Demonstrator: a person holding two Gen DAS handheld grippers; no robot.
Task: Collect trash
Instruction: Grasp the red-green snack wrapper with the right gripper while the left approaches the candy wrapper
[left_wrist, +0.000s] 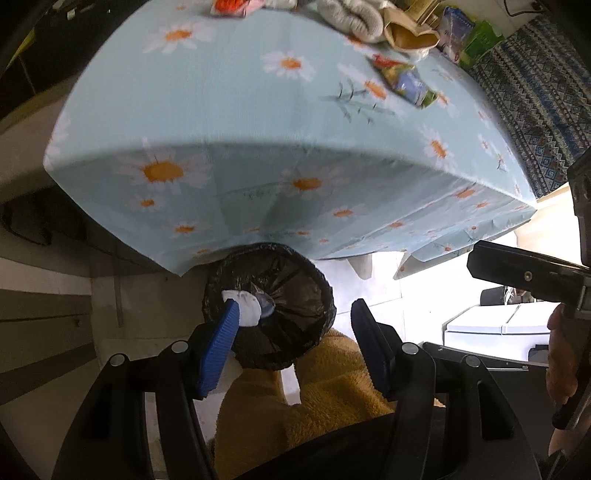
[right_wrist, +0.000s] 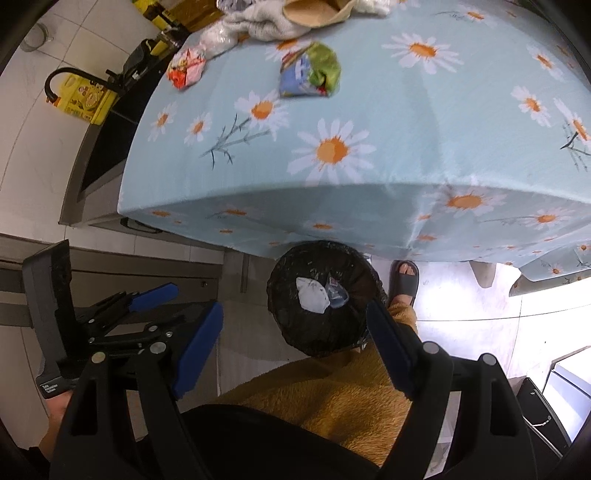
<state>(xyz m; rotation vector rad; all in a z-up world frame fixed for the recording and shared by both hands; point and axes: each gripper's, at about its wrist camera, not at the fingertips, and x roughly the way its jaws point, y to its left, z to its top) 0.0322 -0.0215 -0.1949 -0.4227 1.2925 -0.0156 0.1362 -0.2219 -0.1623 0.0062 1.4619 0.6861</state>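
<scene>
You see matt printed tablecloth (right_wrist: 406, 110), glossy crinkled black plastic bin liner (right_wrist: 295, 332), ribbed blue finger pads (left_wrist: 218, 354), shiny crumpled foil wrapper (right_wrist: 310, 70), fuzzy mustard fleece (right_wrist: 332, 398).

The left gripper (left_wrist: 295, 314) points down over a black-lined bin (left_wrist: 269, 306) on the floor, just below the near edge of a table (left_wrist: 221, 110) covered in a daisy-print cloth. Its blue jaws stand apart with nothing between them. White crumpled trash (left_wrist: 245, 308) lies inside the bin. A crumpled colourful wrapper (left_wrist: 404, 83) rests toward the table's far right corner.
</scene>
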